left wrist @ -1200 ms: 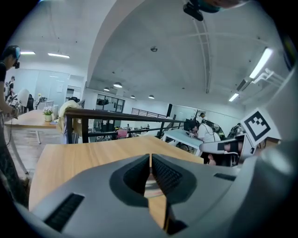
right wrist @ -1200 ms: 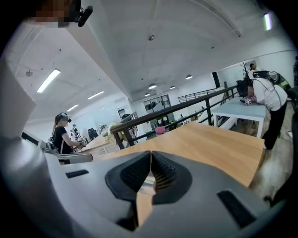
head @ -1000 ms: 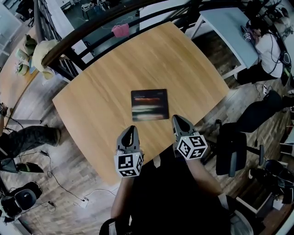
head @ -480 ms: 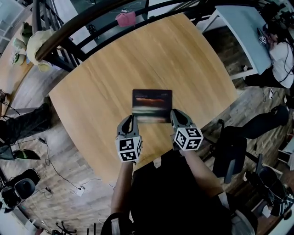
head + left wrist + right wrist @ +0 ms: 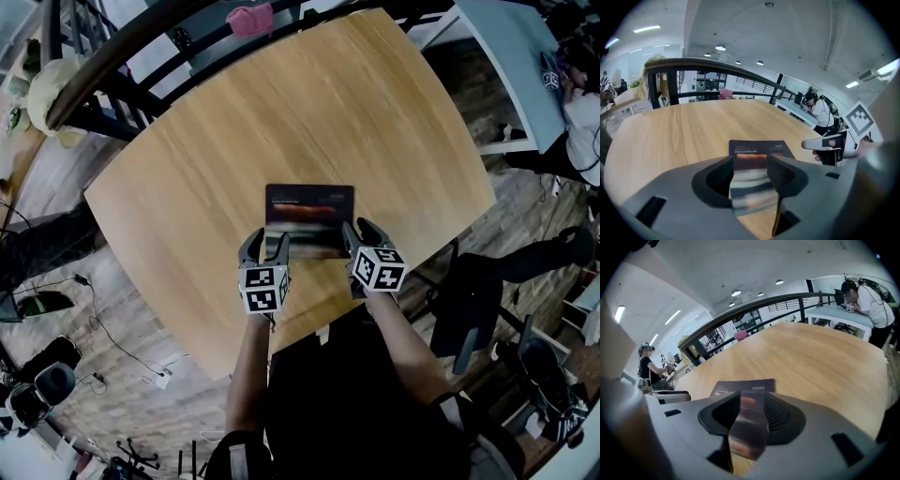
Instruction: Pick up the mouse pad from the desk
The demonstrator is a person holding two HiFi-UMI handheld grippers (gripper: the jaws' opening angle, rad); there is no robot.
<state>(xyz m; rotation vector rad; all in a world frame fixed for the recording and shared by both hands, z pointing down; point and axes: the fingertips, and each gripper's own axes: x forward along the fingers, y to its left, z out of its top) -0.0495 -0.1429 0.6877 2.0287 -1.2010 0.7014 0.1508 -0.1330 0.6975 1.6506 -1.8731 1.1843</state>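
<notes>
As I look along its jaws, left gripper [image 5: 751, 161]: jaws spread apart, having just been opening; the near end of the mouse pad shows in the gap, and neither jaw presses on it.
Right gripper [image 5: 753, 401]: jaws likewise apart, also just been opening; the same pad shows in the gap, not pinched.
Tips, head view: the left pair sits at the pad's near left corner and the right pair at its near right corner; I cannot tell whether any tip touches the pad.
Mouse pad [image 5: 309, 217]: lies flat on the desk, a dark rectangle with blurred reddish and pale bands, closer to my edge of the top than to the far edge.
Desk [image 5: 234, 141]: pale wood with rounded corners; I see only the pad on it.
Railing [image 5: 684, 62]: dark, curving just beyond the desk's far edge.
Pink object [image 5: 249, 19]: behind the railing; I cannot make out what it is.
Office chair [image 5: 469, 323]: dark, near the desk's near right side.
Pale blue table [image 5: 506, 56]: off to the right, well apart, with a seated person [image 5: 586, 131] at it.
</notes>
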